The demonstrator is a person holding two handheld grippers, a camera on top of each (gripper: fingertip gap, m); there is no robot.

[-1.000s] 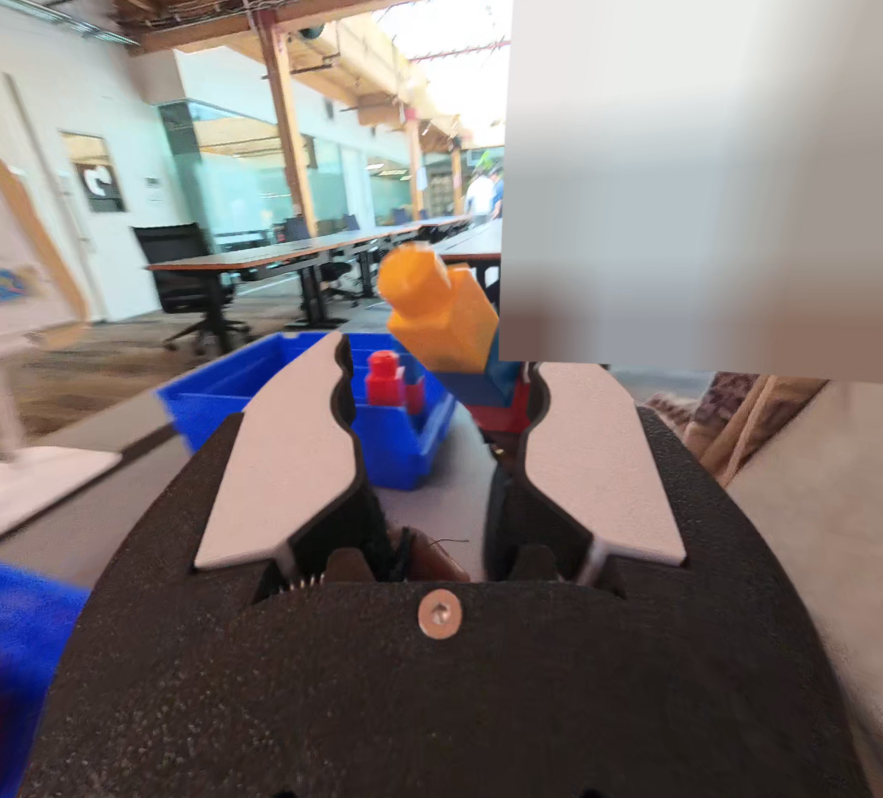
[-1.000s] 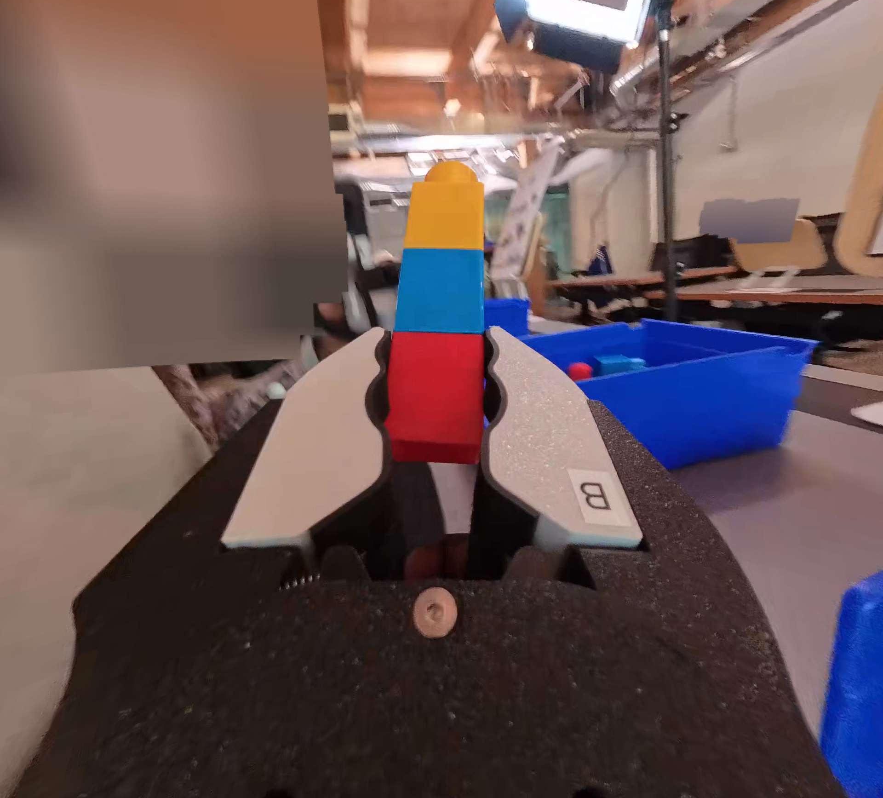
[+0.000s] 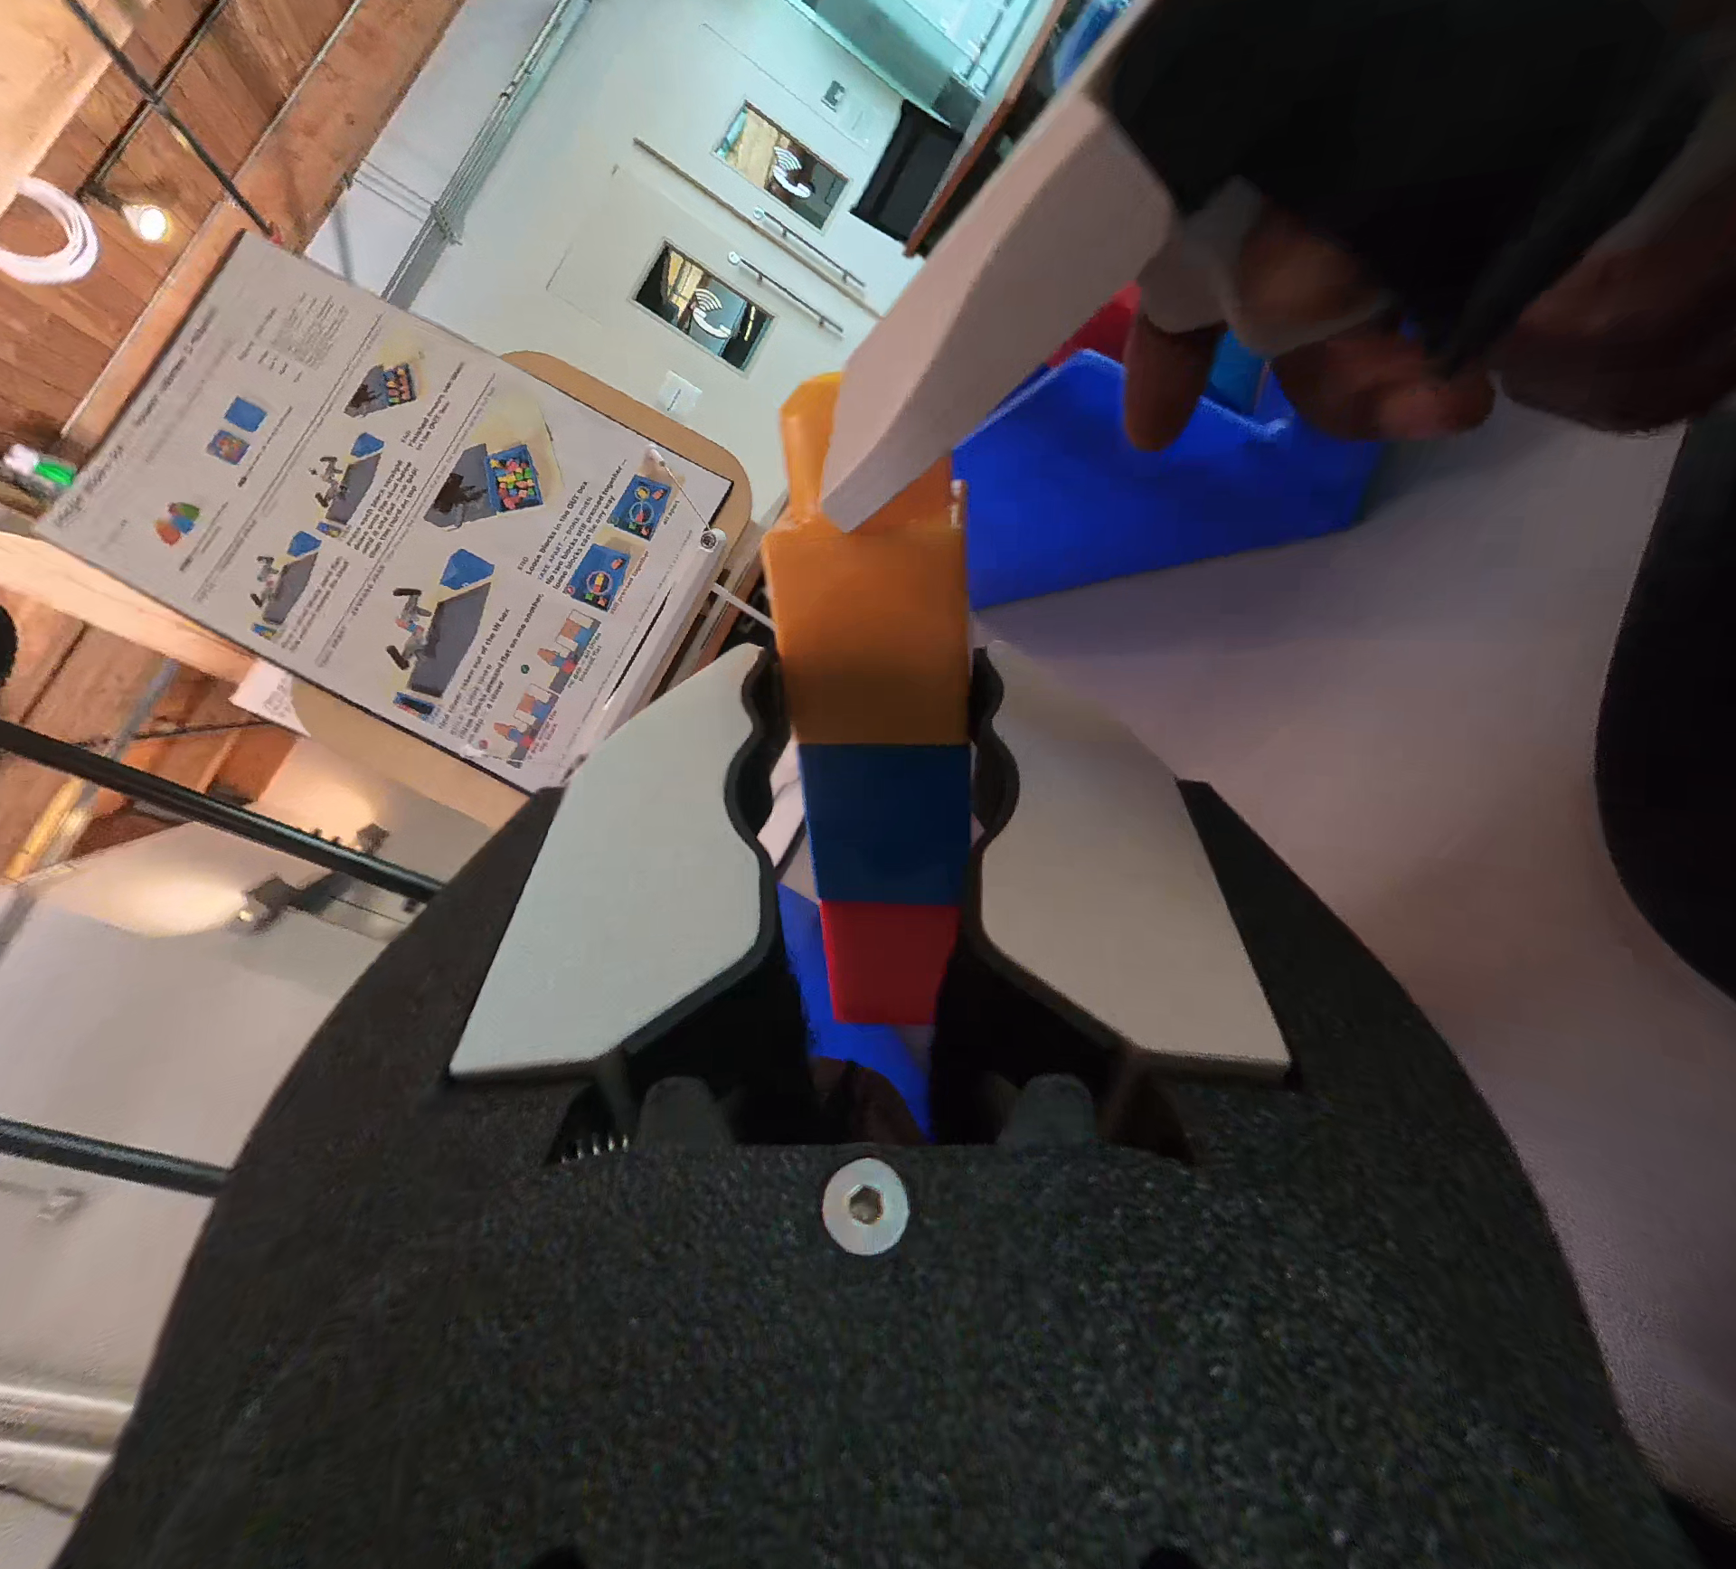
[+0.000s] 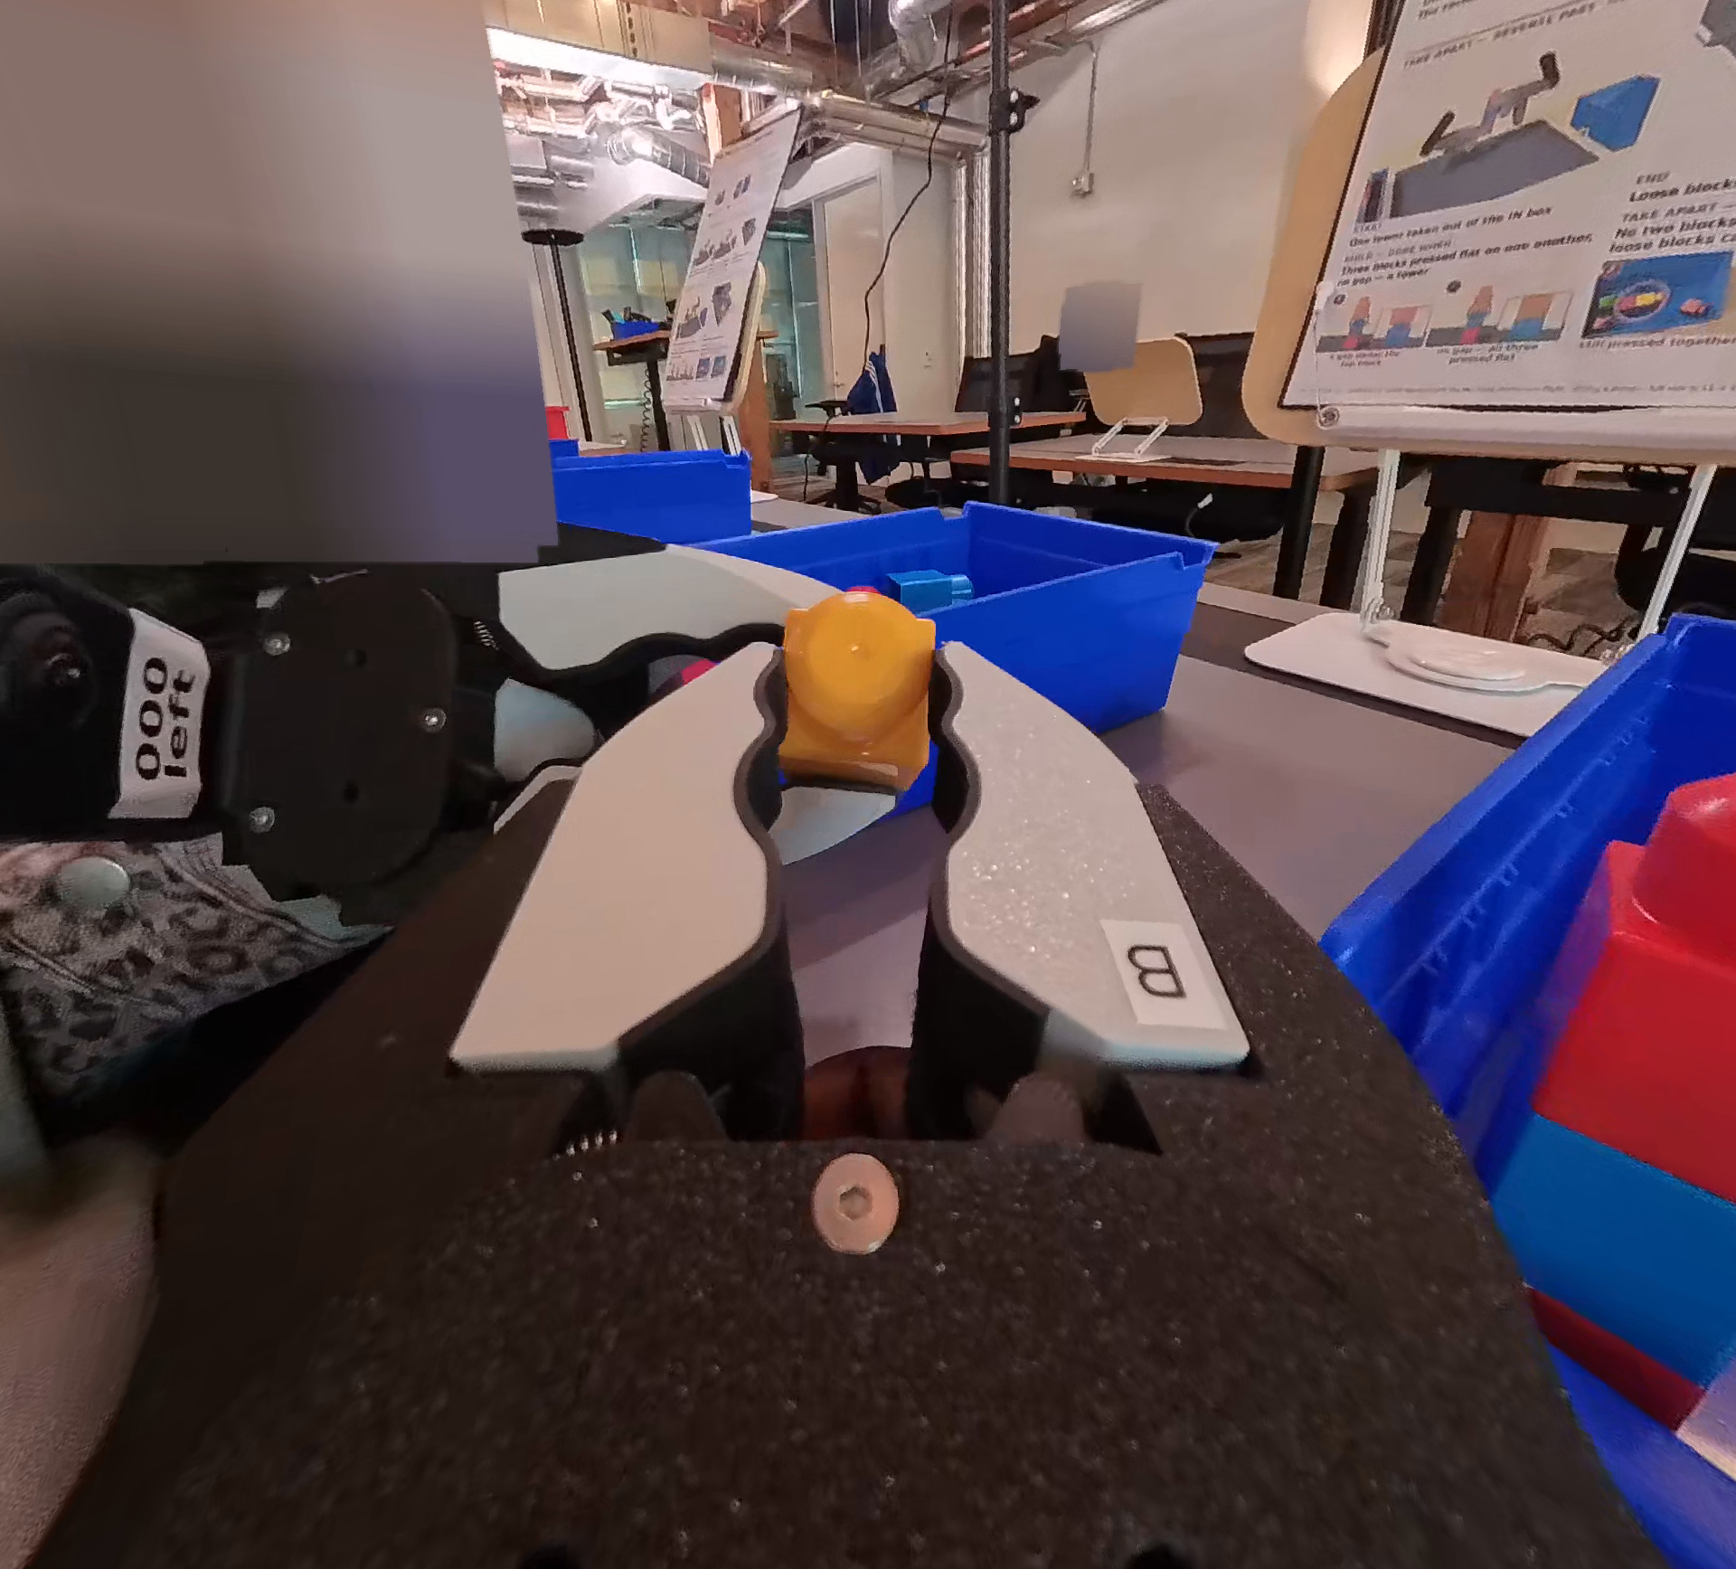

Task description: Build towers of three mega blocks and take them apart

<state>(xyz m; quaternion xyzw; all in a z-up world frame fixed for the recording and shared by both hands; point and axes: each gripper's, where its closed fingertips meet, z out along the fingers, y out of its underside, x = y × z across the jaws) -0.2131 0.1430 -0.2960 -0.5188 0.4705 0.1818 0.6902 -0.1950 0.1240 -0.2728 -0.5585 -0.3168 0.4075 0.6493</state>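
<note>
A three-block tower lies along my left gripper (image 3: 869,678): orange block (image 3: 869,631) at the far end, blue block (image 3: 888,819) in the middle, red block (image 3: 888,960) nearest the camera. The left gripper is shut on the tower, its tips at the orange-blue seam. My right gripper (image 4: 857,678) is shut on the orange block (image 4: 855,697), seen stud-end on. One of its grey fingers (image 3: 986,340) reaches the orange block's top in the left wrist view. The left gripper's black body (image 4: 329,735) comes in from the left.
A blue bin (image 4: 1061,631) behind holds a loose blue block (image 4: 925,587). Another blue bin (image 4: 1503,894) at the right holds a red-blue-red tower (image 4: 1653,1054). An instruction board (image 4: 1550,115) on a white stand (image 4: 1409,669) sits on the grey table (image 4: 1268,791).
The right gripper held the tower by its red block and the left was open. Now the left is shut on the tower and the right grips the orange end; the left has tilted.
</note>
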